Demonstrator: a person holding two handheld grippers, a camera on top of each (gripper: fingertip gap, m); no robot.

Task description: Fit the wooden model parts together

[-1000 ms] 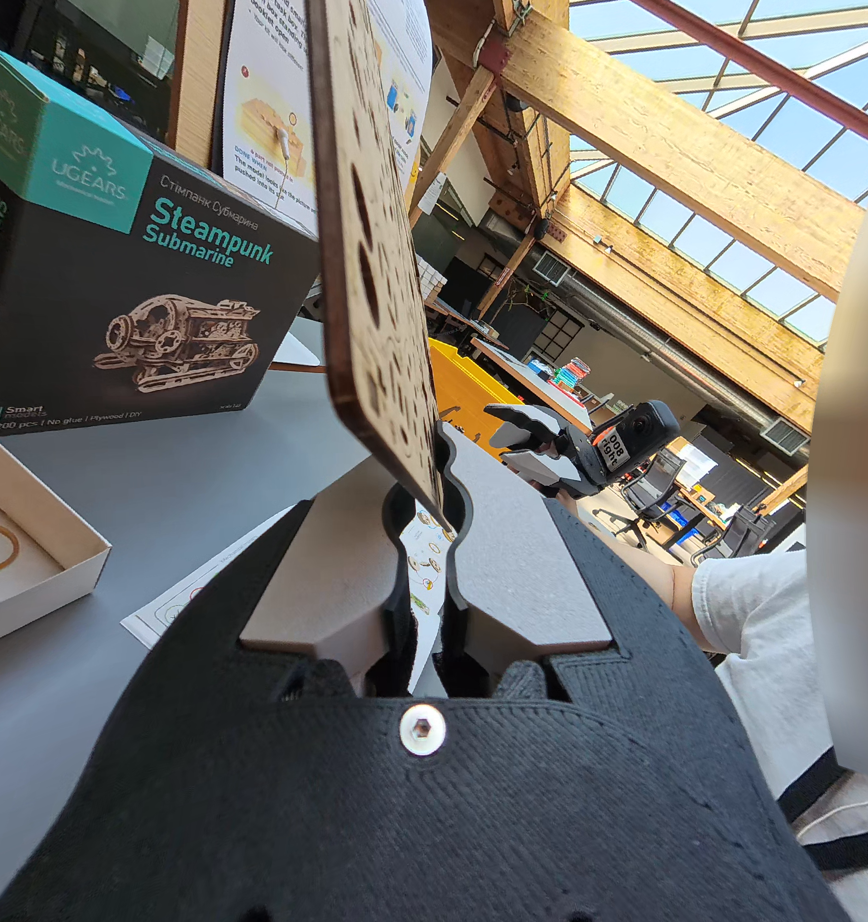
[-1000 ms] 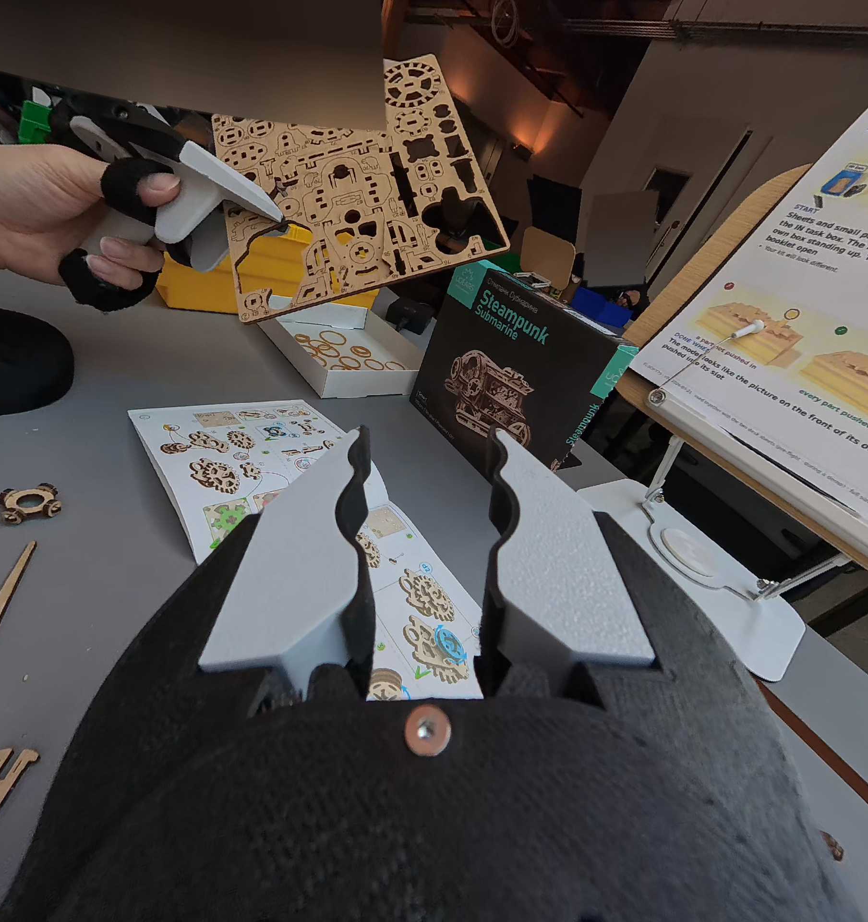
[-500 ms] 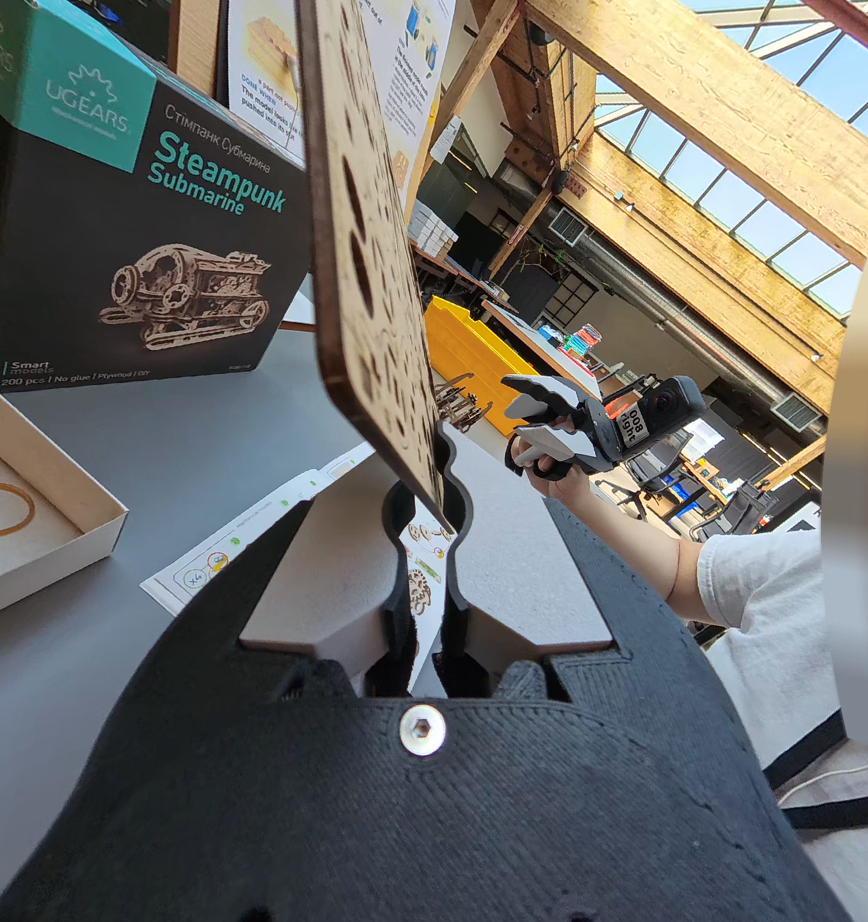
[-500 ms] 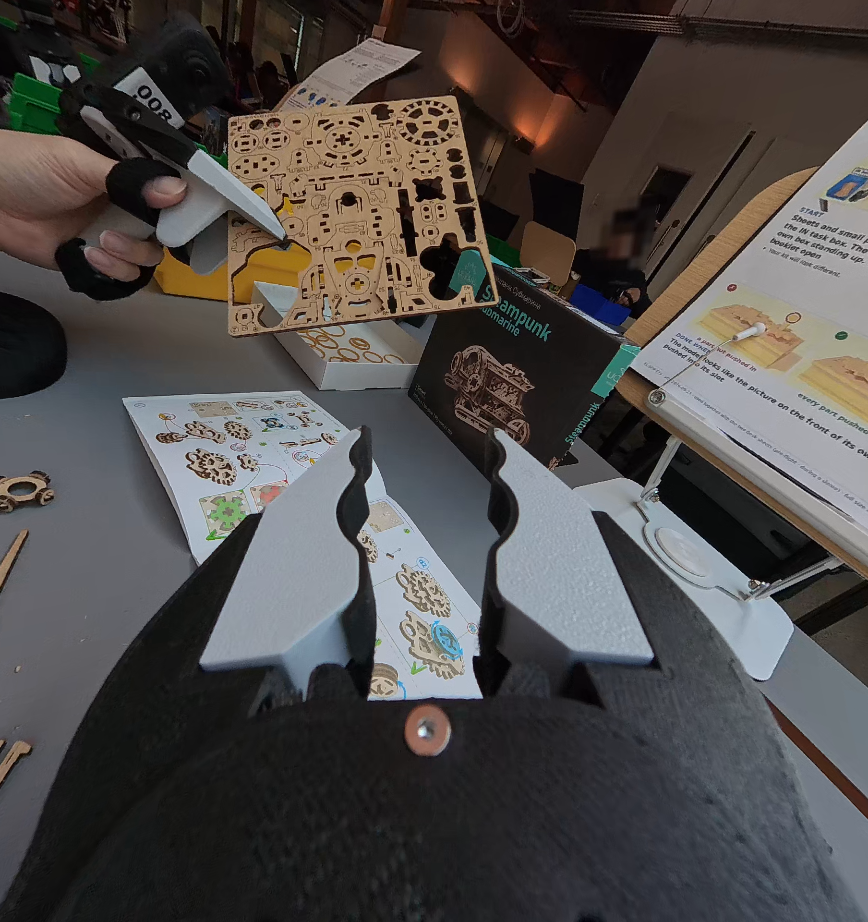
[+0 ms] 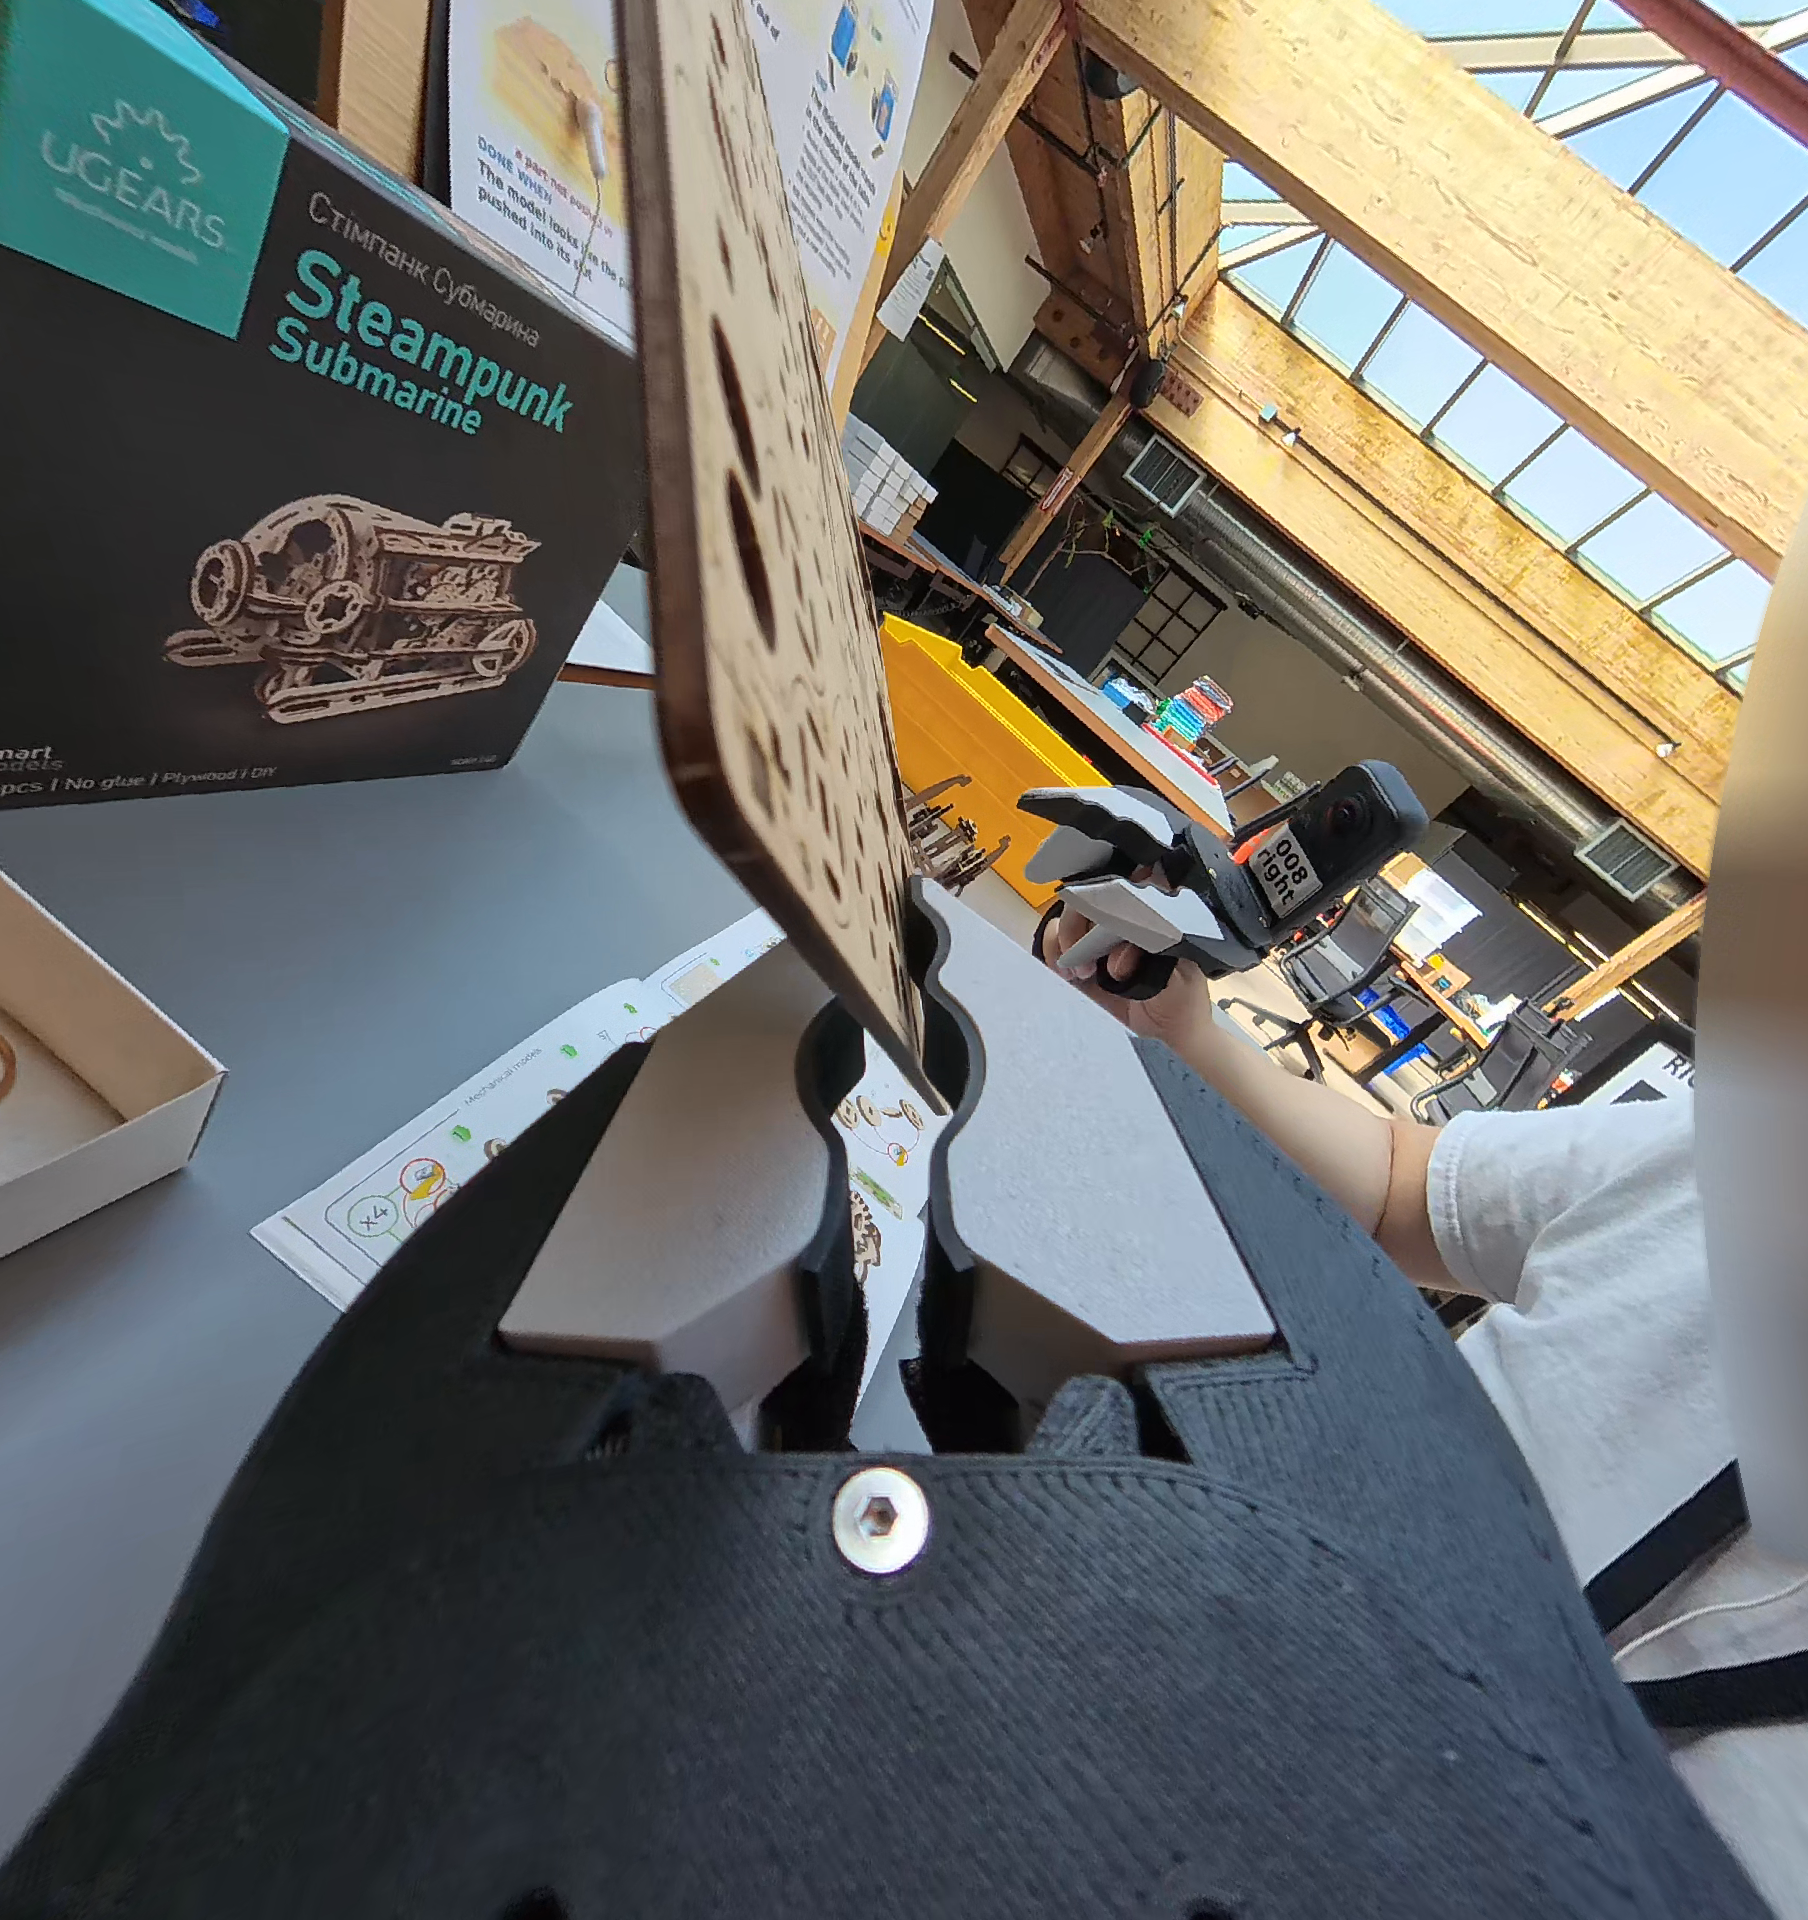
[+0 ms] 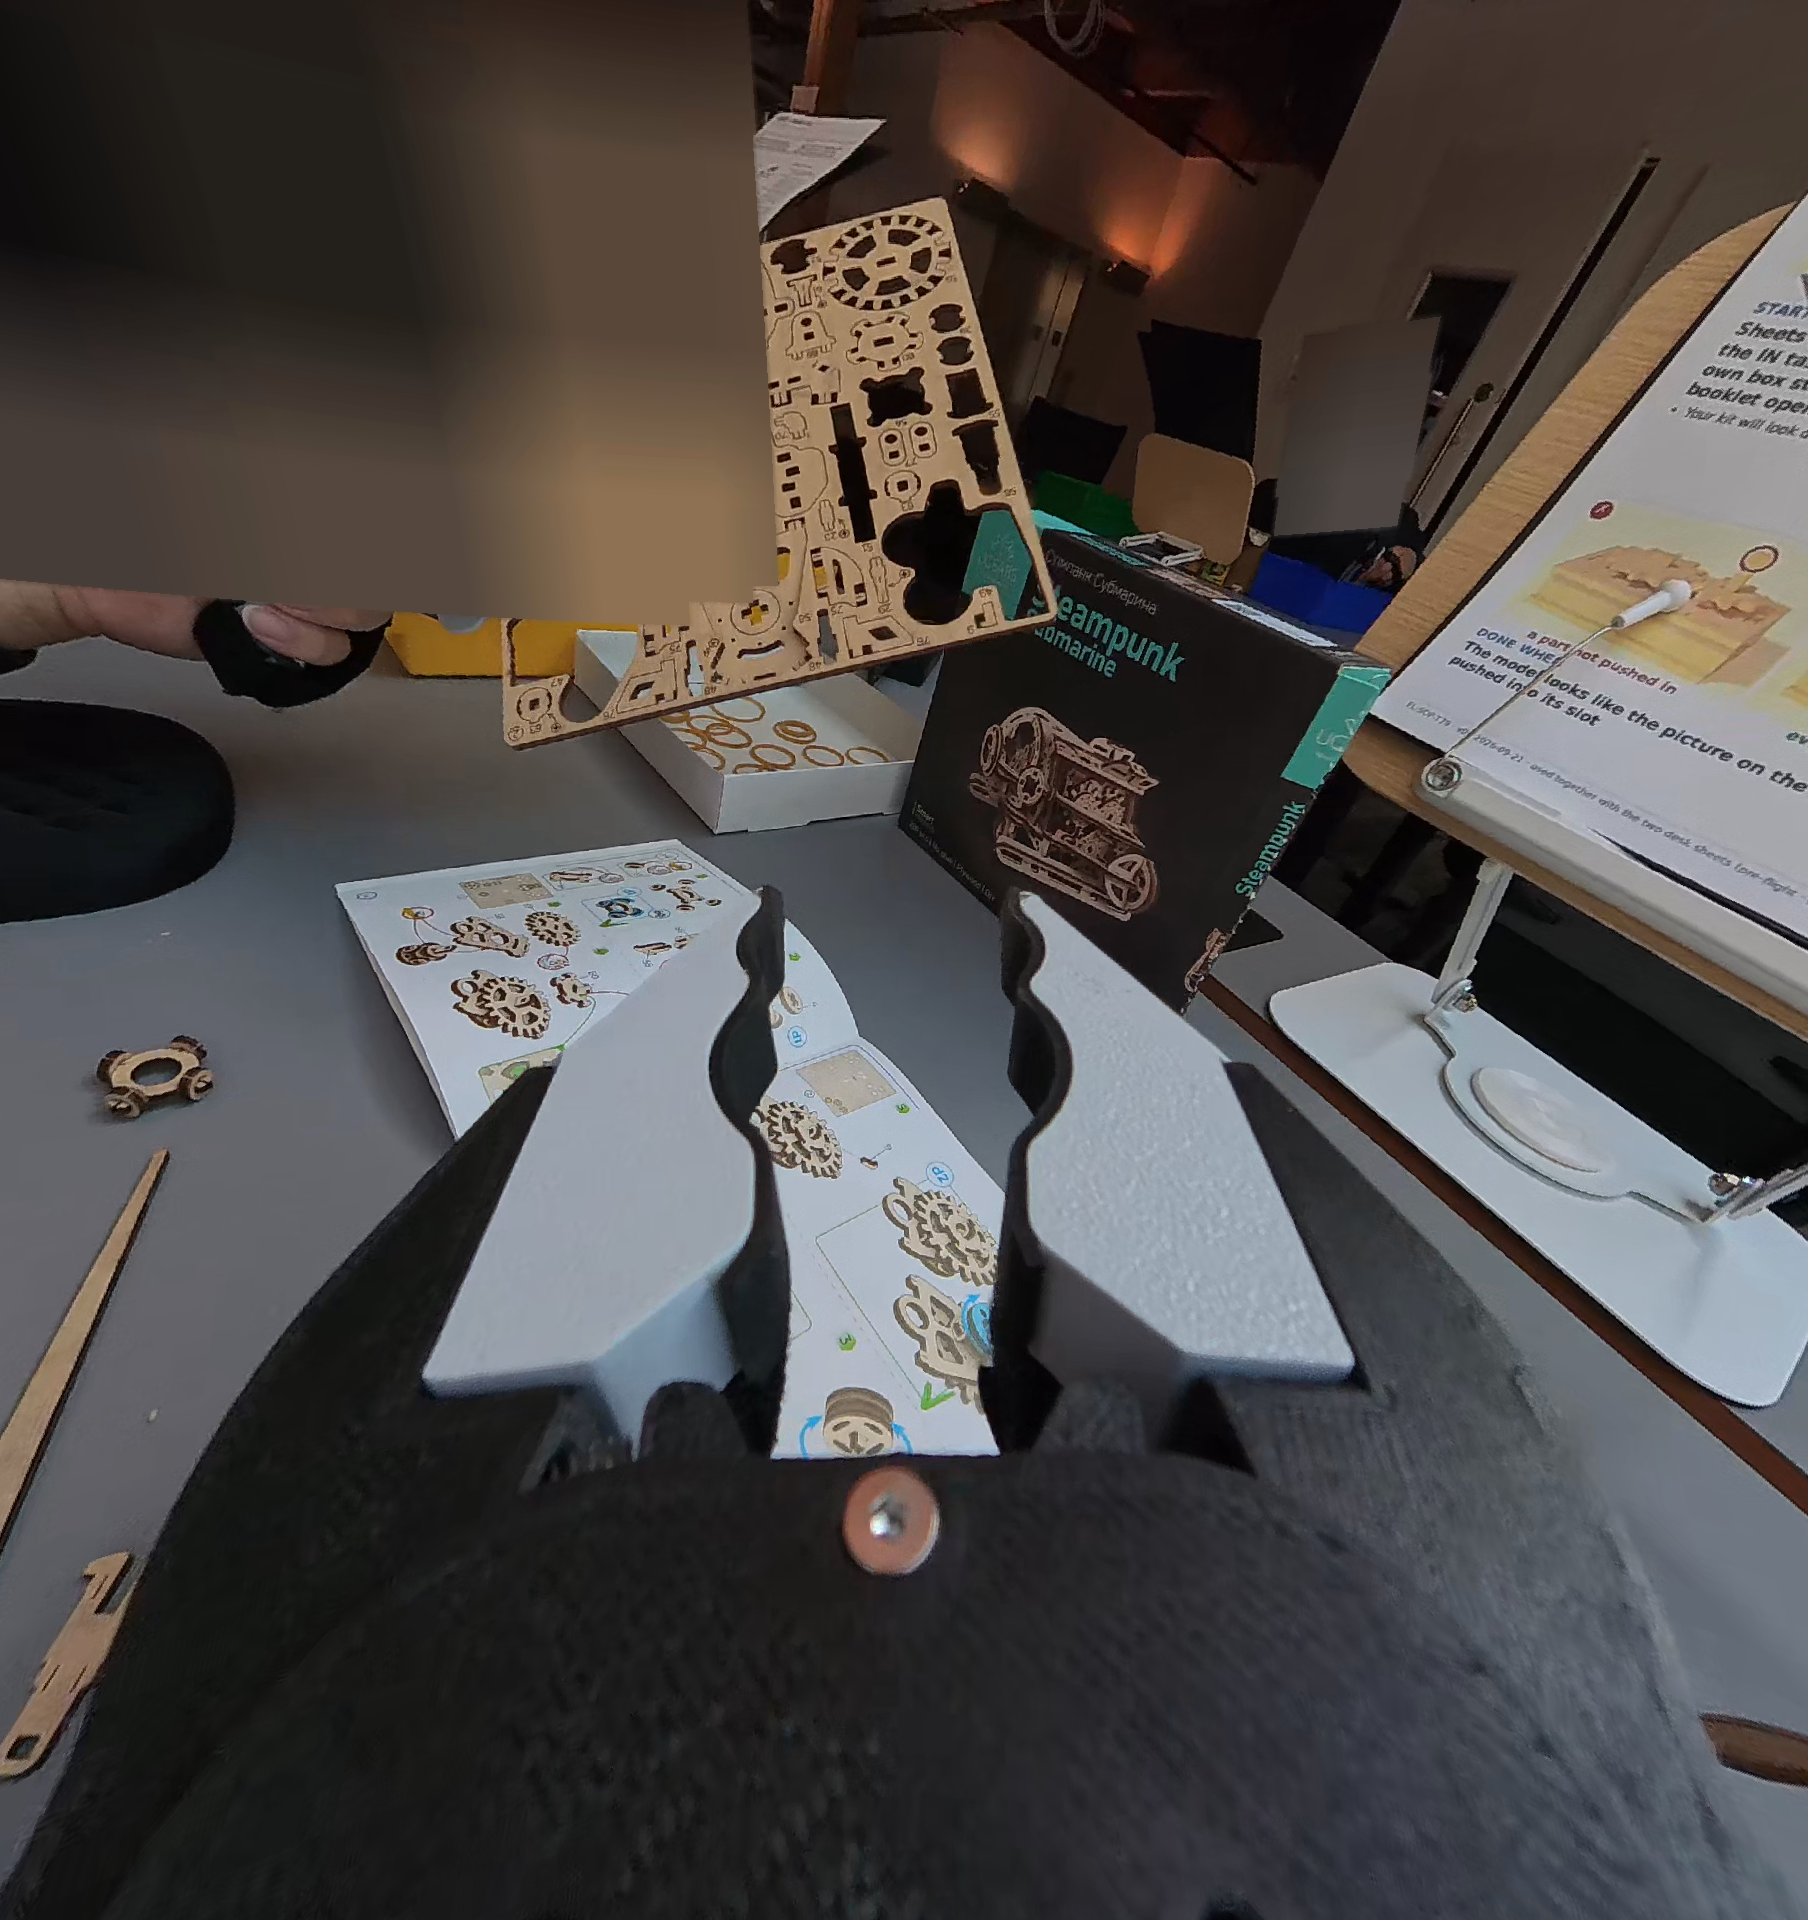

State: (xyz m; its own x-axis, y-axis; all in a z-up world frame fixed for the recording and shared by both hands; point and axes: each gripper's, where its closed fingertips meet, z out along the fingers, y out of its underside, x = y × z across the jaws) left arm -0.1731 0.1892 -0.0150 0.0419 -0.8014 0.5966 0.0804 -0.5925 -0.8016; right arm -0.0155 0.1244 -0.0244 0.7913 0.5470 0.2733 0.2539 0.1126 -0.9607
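Since a moment ago we are tilting the plywood parts sheet point(image 6: 884, 457) steeper above the desk's point(image 6: 287, 831) far edge, left gripper point(image 5: 905, 1023) pinching its corner. Our right gripper point(image 6: 884, 1049) is hovering spread and empty over the instruction booklet point(image 6: 526, 935), probably readying to pop out a piece.

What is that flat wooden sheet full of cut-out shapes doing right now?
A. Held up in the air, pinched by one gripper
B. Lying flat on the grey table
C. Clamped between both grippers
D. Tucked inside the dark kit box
A: the left gripper is shut on a corner of the wooden sheet, which hangs above the table; the right gripper is open and empty.
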